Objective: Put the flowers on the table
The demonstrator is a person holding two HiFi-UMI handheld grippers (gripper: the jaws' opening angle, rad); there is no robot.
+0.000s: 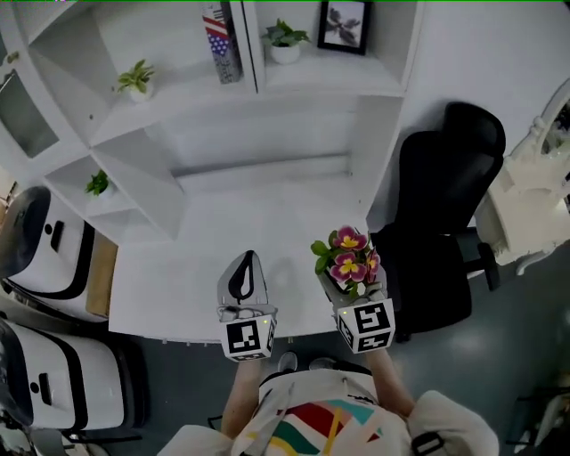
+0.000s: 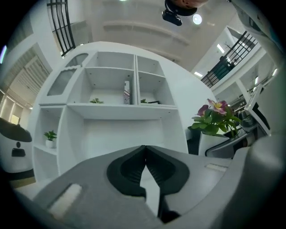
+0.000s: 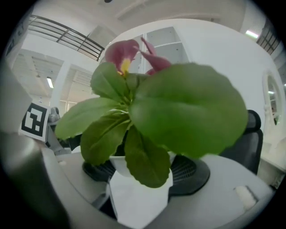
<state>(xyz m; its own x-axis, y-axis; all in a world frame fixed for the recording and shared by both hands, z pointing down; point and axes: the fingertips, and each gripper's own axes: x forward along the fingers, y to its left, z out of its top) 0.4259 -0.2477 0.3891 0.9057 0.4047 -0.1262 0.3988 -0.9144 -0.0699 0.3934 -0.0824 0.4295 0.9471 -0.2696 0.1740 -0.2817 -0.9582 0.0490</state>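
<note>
The flowers (image 1: pixel 349 258) are pink with yellow middles and big green leaves. They grow in a small white pot (image 3: pixel 134 197). The right gripper (image 1: pixel 347 289) is pinching this pot, with one dark pad on each side of it. In the right gripper view the leaves fill most of the picture. The pot is over the front right corner of the white table (image 1: pixel 223 232). I cannot tell if it touches the top.

The left gripper (image 1: pixel 249 260) is over the front edge of the table, near the middle. Its jaws are pressed together at the tips and there is nothing in them. The flowers are just to its right.

Each gripper has a cube with black and white square marks, one on the left (image 1: pixel 248 338) and one on the right (image 1: pixel 367 325).

White shelves stand at the back of the table. On them are three little green plants (image 1: pixel 135 78), a picture frame (image 1: pixel 344 25) and a book (image 1: pixel 223 40). The book shows stars and stripes. Its words are too small to read.

A black chair (image 1: pixel 445 196) stands off the right edge of the table. Two white and black machines (image 1: pixel 44 249) stand off the left edge.
</note>
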